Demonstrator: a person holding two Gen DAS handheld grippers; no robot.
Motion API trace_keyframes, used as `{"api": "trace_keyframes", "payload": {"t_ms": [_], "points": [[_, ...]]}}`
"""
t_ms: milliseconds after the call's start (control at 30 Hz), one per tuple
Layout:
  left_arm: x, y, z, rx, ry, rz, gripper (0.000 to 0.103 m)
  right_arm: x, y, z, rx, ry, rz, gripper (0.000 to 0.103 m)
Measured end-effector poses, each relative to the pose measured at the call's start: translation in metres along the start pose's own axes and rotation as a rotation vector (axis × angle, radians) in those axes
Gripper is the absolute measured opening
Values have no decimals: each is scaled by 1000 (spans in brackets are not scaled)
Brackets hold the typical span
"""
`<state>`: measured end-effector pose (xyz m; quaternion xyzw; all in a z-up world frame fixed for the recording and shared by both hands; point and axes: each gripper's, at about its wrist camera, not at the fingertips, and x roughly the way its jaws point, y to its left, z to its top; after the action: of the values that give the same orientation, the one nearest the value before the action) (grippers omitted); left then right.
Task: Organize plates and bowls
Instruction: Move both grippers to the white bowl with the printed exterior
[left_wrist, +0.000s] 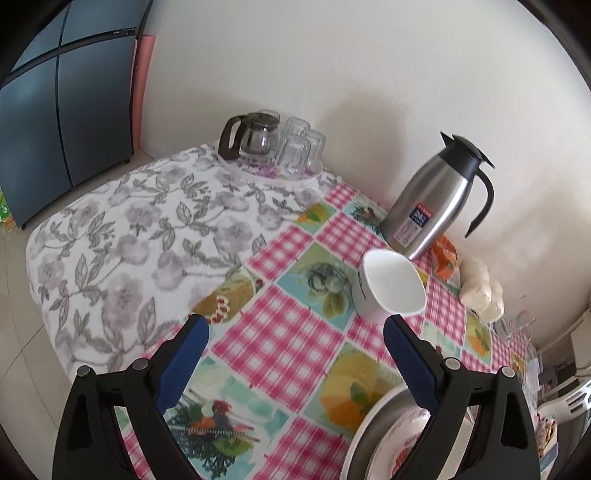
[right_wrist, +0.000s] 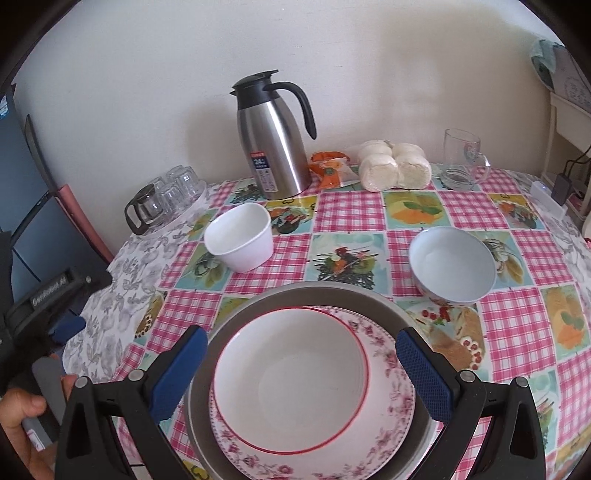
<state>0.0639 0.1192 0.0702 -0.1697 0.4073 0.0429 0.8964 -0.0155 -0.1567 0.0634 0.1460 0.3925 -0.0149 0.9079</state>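
We've got both grippers empty, jaws spread wide. Right gripper (right_wrist: 301, 354) hovers over the stack at the table's near edge: red-rimmed bowl (right_wrist: 290, 380) on a floral plate (right_wrist: 388, 373), both inside a grey metal pan (right_wrist: 229, 317). Left gripper (left_wrist: 295, 336) sits over the checked tablecloth (left_wrist: 280, 310), near the white square bowl (left_wrist: 389, 286) but apart from it. Pale blue bowl (right_wrist: 452, 264) stands alone to the right. Steel thermos (right_wrist: 273, 144) stands at the wall; the glassware beside it is probably upturned tumblers, too blurry to confirm.
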Motion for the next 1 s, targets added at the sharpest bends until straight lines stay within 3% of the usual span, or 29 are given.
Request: {"api": "trace_keyframes", "payload": {"t_ms": [267, 500, 733, 1000], "points": [[14, 1, 9, -13, -10, -12, 96, 5, 22, 18, -4, 18, 30, 103], [17, 3, 21, -44, -99, -75, 98, 16, 44, 44, 1, 49, 26, 103], [41, 4, 29, -62, -21, -201, 102, 36, 60, 66, 79, 86, 74, 103], [57, 7, 39, -80, -41, -183, 102, 60, 62, 91, 87, 78, -4, 103]]}}
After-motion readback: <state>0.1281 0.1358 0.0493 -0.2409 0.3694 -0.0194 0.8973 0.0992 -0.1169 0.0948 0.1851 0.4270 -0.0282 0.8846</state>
